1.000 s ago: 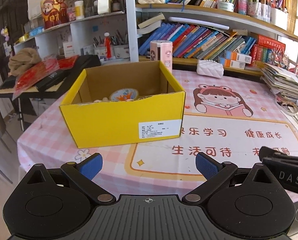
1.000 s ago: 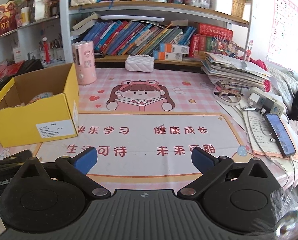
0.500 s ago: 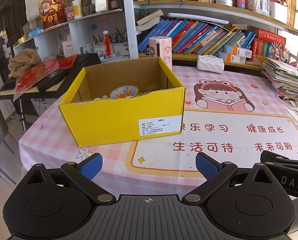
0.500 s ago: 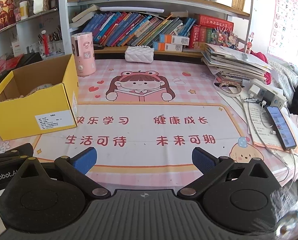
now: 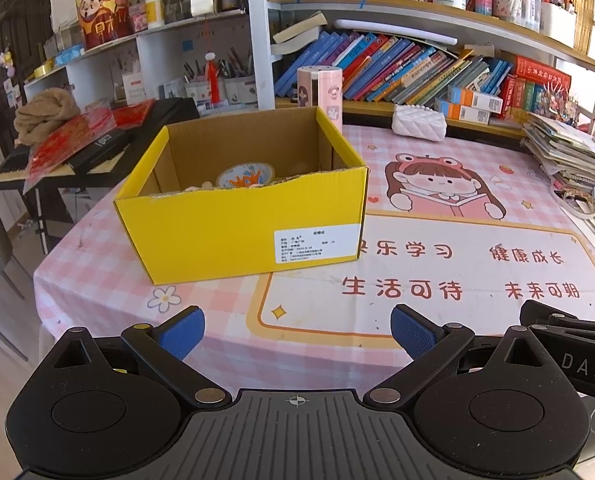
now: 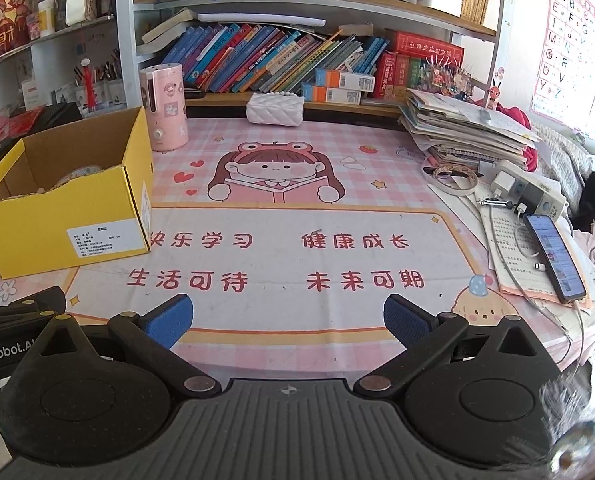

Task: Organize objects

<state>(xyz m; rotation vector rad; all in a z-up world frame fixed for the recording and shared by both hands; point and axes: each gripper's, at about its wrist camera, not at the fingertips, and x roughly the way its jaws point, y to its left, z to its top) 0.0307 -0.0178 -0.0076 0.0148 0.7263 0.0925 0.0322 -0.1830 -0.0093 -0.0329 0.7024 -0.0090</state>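
A yellow cardboard box [image 5: 241,228] stands open on the pink tablecloth, left of the printed mat; it also shows in the right wrist view [image 6: 57,232]. Several small objects lie inside it, among them a round colourful piece [image 5: 245,174]. My left gripper [image 5: 297,330] is open and empty, held over the table's near edge in front of the box. My right gripper [image 6: 287,320] is open and empty, over the near edge of the printed mat [image 6: 281,256], to the right of the box.
A pink cylinder [image 6: 163,106] and a white quilted pouch [image 6: 275,110] stand at the back of the table. A stack of papers [image 6: 465,128], a power strip [image 6: 529,192] and a phone [image 6: 553,256] lie at the right. Bookshelves rise behind.
Both grippers have drawn back and risen slightly from the table. The box has not moved.
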